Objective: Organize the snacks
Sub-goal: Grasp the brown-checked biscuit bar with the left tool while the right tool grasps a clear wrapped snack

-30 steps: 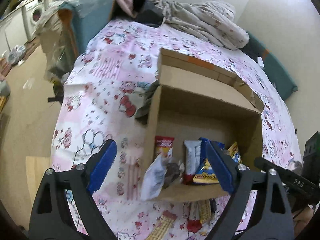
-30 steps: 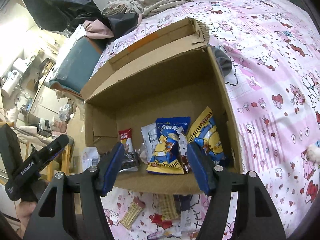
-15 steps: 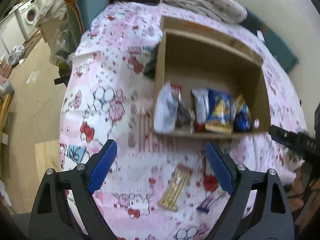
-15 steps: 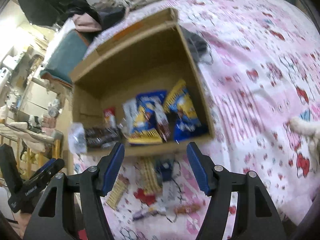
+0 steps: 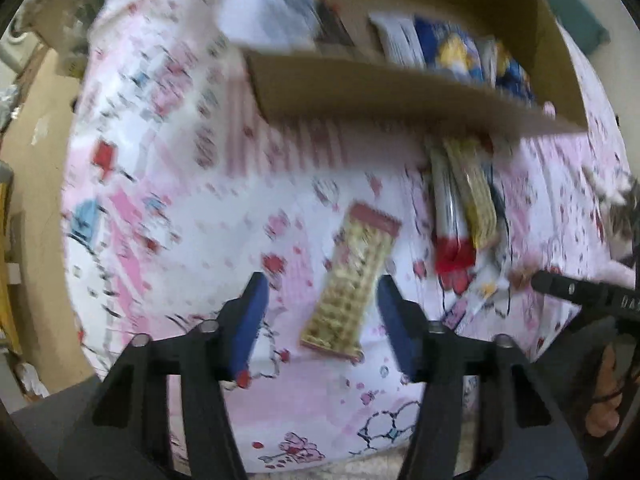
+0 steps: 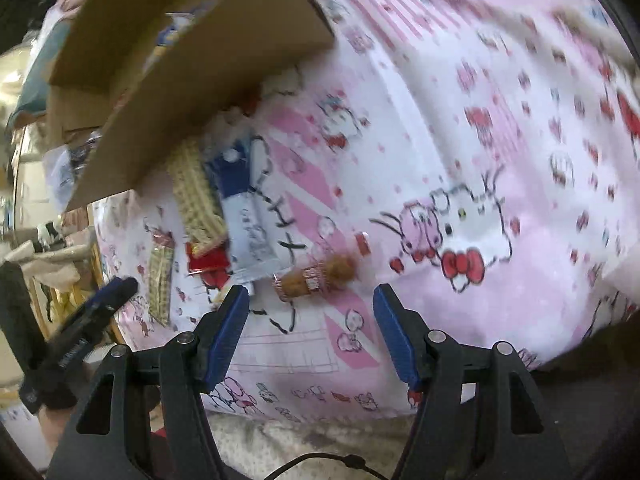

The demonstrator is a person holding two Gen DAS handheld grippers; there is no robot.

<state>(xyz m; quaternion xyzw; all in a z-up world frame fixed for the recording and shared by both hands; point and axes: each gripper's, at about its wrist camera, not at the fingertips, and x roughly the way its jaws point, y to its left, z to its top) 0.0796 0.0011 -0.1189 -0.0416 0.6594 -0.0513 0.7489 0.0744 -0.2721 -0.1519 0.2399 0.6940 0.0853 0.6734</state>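
Left wrist | left gripper [image 5: 320,300] downward, fingers closing around cracker pack [image 5: 352,280]

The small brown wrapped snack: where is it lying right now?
In the right wrist view the small brown wrapped snack lies on the pink patterned sheet, just ahead of the right gripper, beside the white-and-blue packet.

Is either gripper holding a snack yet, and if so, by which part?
Nothing is held. The left gripper is closing around the lower half of the cracker pack, pads not touching. The right gripper is closing just short of the brown snack.
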